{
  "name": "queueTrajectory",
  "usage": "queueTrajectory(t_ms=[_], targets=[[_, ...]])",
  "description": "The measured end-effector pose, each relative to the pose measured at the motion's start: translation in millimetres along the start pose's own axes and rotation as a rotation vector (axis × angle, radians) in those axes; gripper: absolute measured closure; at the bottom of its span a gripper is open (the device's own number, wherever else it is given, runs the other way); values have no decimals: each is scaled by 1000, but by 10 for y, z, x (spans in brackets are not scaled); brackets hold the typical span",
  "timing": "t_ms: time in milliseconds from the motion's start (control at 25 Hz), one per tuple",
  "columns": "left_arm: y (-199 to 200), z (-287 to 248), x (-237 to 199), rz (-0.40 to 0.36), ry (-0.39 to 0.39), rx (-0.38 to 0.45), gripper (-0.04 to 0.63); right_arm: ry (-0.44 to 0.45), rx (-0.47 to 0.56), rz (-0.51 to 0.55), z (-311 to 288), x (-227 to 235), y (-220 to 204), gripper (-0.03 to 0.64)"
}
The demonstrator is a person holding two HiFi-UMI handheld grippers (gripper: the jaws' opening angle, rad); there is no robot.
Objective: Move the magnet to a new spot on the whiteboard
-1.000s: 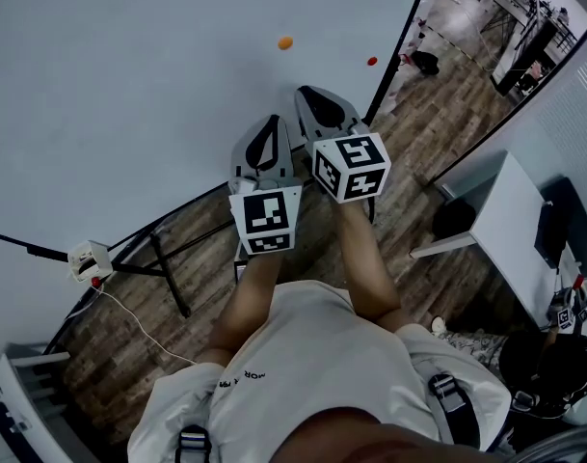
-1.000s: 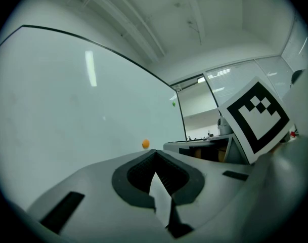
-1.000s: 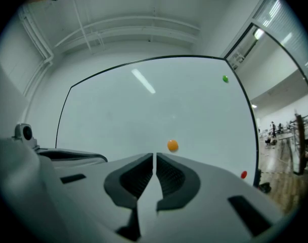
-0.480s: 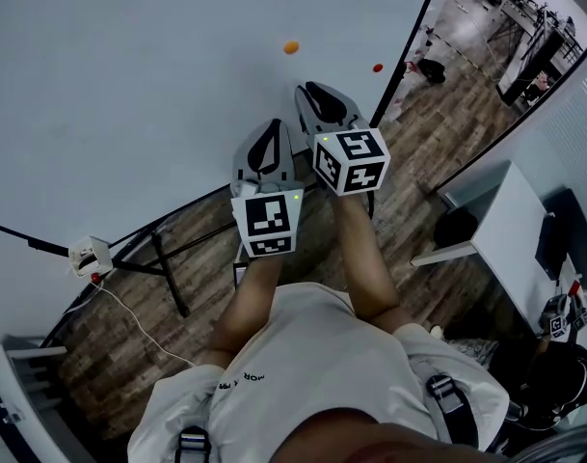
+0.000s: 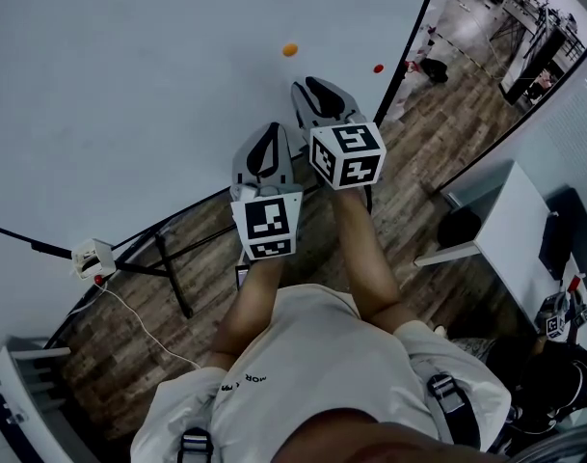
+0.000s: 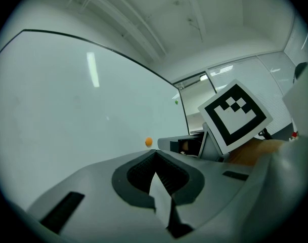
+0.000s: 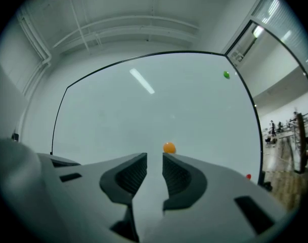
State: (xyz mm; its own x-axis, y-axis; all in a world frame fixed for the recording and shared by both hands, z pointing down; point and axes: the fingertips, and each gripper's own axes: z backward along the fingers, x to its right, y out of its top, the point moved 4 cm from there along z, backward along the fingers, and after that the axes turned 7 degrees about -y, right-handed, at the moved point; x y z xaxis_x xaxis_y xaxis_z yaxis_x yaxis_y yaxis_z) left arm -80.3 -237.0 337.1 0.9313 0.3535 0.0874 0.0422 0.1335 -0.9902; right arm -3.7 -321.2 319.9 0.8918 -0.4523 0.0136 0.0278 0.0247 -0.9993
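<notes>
I see a large whiteboard (image 5: 158,85) filling most of the head view, bare white inside a thin black frame (image 5: 409,41), standing on dark stand legs (image 5: 168,268) over a wood-plank floor (image 5: 129,326). To the right of the board a white desk (image 5: 495,210) stands on the same floor, and past the board's right edge the room runs on into a long space with more desks.

The orange magnet (image 5: 289,50) sits on the board, well in from the right edge, with plain white board open above it and to its left. A red magnet (image 5: 378,68) sits lower right of it, close to the frame, and a green magnet (image 7: 226,75) shows near the board's upper right corner.

My right gripper (image 7: 154,158) points at the board with its jaws opening. Nothing is between them, and the orange magnet shows just past the tip of the right-hand jaw, on the board and not gripped. My left gripper (image 6: 155,153) is beside it, slightly further back, jaws pressed together and holding nothing.
</notes>
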Motion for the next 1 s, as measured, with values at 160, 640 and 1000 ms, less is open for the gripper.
queueTrajectory(t_ms=[160,640,1000], targets=[[24,-6,-5,-3,7,-2,594,-5,2,1,-46,33,46,519],[31,24,-59,-5,16,-3,594,-21,-4,9,-195,29,98,500],[43,31,-103,-13,18,4,595,-43,-16,8,-359,55,126,470]])
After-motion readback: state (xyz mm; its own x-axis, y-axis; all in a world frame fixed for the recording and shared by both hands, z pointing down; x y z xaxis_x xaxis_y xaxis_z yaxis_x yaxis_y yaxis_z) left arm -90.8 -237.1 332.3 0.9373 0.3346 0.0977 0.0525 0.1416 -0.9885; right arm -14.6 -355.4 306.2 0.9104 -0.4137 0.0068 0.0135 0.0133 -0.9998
